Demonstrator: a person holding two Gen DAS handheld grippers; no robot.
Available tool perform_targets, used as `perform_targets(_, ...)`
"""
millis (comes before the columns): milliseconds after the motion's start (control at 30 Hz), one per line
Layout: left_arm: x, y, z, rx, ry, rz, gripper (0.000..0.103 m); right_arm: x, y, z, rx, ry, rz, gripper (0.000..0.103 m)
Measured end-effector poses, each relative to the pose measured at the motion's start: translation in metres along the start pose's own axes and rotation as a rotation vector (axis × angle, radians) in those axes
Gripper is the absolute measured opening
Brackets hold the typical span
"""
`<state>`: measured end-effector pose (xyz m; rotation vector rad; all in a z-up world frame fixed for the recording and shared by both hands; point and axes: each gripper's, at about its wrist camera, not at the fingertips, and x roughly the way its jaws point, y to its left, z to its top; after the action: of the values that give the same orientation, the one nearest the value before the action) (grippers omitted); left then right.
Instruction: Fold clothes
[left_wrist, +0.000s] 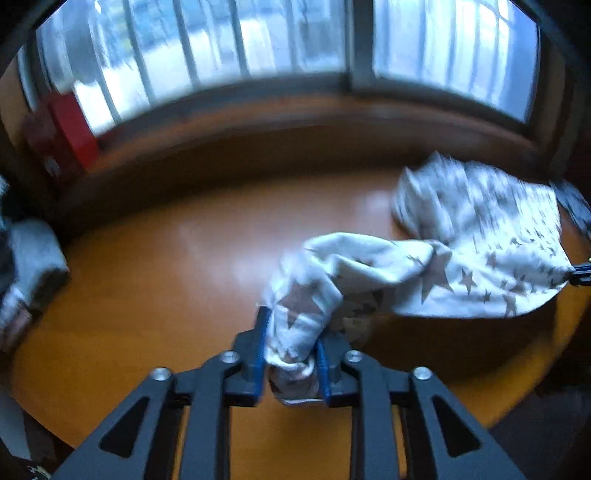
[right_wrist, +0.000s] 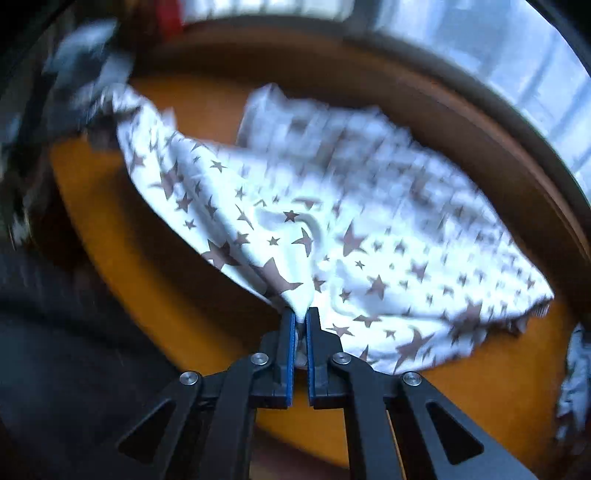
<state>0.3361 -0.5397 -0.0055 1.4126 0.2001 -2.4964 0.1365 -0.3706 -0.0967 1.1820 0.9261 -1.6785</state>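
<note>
While the left gripper pinched a bunched end of the star-print garment, the right gripper clamped another edge of it. Between them the cloth hung lifted over the orange table (blurred), its far part resting near the windows. Folded clothes lay far left.

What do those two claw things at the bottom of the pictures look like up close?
Both look alike. The left gripper and the right gripper are built of matte black angular link bars with triangular cut-outs, joined by round silver bolts. Each finger carries a thin blue pad on its inner face. No cables, markings or sleeves show.
</note>
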Motion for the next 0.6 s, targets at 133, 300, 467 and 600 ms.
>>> perform_targets(133, -0.006, 0.012, -0.025, -0.03, 0.039, -0.032, 0.026, 0.032, 0.008, -0.019, 0.01, 0.09, -0.047, 0.009)
perform_targets(300, -0.025, 0.028, -0.044, -0.069, 0.023, -0.021, 0.041, -0.001, -0.03, -0.04, 0.257, -0.086, 0.028, 0.039)
perform_targets(467, -0.039, 0.042, -0.038, -0.134, -0.029, -0.002, 0.045, -0.004, -0.121, -0.077, 0.632, -0.215, 0.004, 0.05)
perform_targets(600, -0.035, 0.011, -0.017, -0.072, -0.063, -0.059, 0.045, 0.024, -0.182, -0.098, 0.829, -0.185, -0.09, 0.05)
